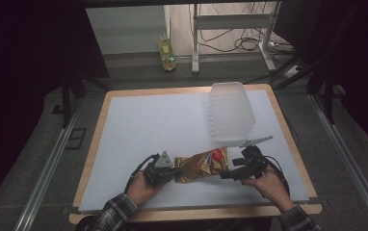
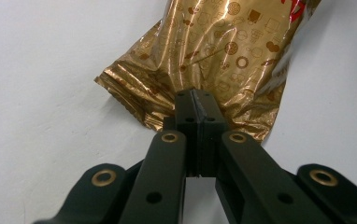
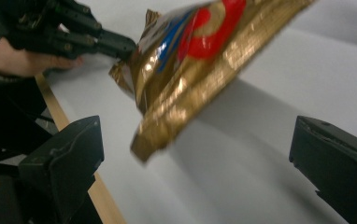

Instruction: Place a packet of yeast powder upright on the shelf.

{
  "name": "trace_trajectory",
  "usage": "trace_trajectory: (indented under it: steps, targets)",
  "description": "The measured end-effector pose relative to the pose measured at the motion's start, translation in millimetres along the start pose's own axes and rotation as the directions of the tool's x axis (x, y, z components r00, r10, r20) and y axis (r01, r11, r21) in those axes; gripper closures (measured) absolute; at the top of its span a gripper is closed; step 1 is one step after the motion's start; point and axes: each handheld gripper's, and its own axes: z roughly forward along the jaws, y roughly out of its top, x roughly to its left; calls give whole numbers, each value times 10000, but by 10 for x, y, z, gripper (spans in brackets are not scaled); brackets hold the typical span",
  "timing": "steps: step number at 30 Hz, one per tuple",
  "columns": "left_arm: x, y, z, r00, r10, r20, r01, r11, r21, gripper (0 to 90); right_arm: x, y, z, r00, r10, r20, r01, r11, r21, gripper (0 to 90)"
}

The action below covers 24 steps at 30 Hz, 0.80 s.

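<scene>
1. High view showing one gold snack bag (image 1: 202,165), one clear plastic bin (image 1: 230,113) standing well beyond it, one white clip-like piece (image 1: 256,141) lying between bin and right gripper (image 1: 226,174), and two grippers on the white table (image 1: 138,125).
2. Lying stretched between the two sets of fingers, that bag, its left end at the left gripper (image 1: 176,172).
3. Left gripper view showing what the high view is hiding: left gripper (image 2: 196,100) jaws pressed together, clenching the crimped seal of the bag (image 2: 223,51), printed with small round motifs.
4. Right gripper view showing the bag (image 3: 190,60) lifted off the table (image 3: 260,154), sloping down toward the camera, red and blue print facing up, lower corner hanging in the gap between the fingers (image 3: 69,163).
5. Standing wide apart, those right jaws, released, touching nothing.
6. Also appearing in the right gripper view: the left gripper (image 3: 127,46) pinching the bag's far end, a hand (image 3: 22,60) behind it.
</scene>
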Motion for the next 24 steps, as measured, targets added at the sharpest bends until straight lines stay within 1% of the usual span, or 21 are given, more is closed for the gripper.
trace_trajectory:
  steps: [1,2,4,5,8,10,12,13,14,16,18,19,20,22,24]
  targets:
    - [-1,0,0,10000,-2,-4,2,10000,-6,899,-1,31,23,9998,132,-128,-132,9999,19,47]
    - [0,0,0,10000,-2,-2,2,10000,-2,899,0,63,45,9995,235,-206,-235,9997,6,78]
    - [1,-2,0,10000,-18,6,18,10000,-18,898,1,124,87,9985,530,-139,-529,9986,43,160]
    - [3,-1,-1,10000,12,0,-12,10000,-18,898,-4,152,108,9976,661,-220,-660,9978,53,207]
    - [-2,-1,-1,10000,30,-35,-30,10000,-28,898,-25,218,177,9915,1097,-699,-1094,9940,76,336]
    - [-1,-1,0,10000,35,-32,-35,10000,-30,898,-34,255,222,9869,1315,-933,-1308,9913,138,401]
    - [-1,-2,-1,10000,-10,-10,10,10000,-24,898,-34,288,261,9877,1277,-907,-1260,9917,240,480]
    - [0,-3,-1,10000,-5,-12,5,10000,-37,897,-38,300,274,9880,1270,-879,-1252,9918,251,537]
    - [-2,-3,-2,10000,2,-22,-2,10000,-39,898,-46,311,284,9879,1246,-919,-1229,9921,242,598]
    - [-4,-6,-3,10000,22,-19,-22,10000,-66,897,-61,325,293,9861,1239,-1106,-1222,9923,219,671]
    - [-6,-9,-9,10000,45,-14,-45,10000,-80,897,-69,329,291,9833,1312,-1260,-1301,9914,165,712]
    - [-8,-10,-10,10000,16,-12,-16,9999,-131,896,-68,327,291,9831,1327,-1265,-1317,9912,169,724]
    - [-2,-11,-17,9999,110,-5,-110,9999,-83,896,-66,325,289,9823,1366,-1283,-1353,9906,187,732]
    - [-3,-14,-22,9999,108,-18,-108,9998,-137,894,-58,320,283,9820,1344,-1326,-1331,9909,191,743]
    - [4,-16,-34,9998,172,-28,-173,9997,-154,868,-47,317,275,9823,1288,-1357,-1281,9917,136,749]
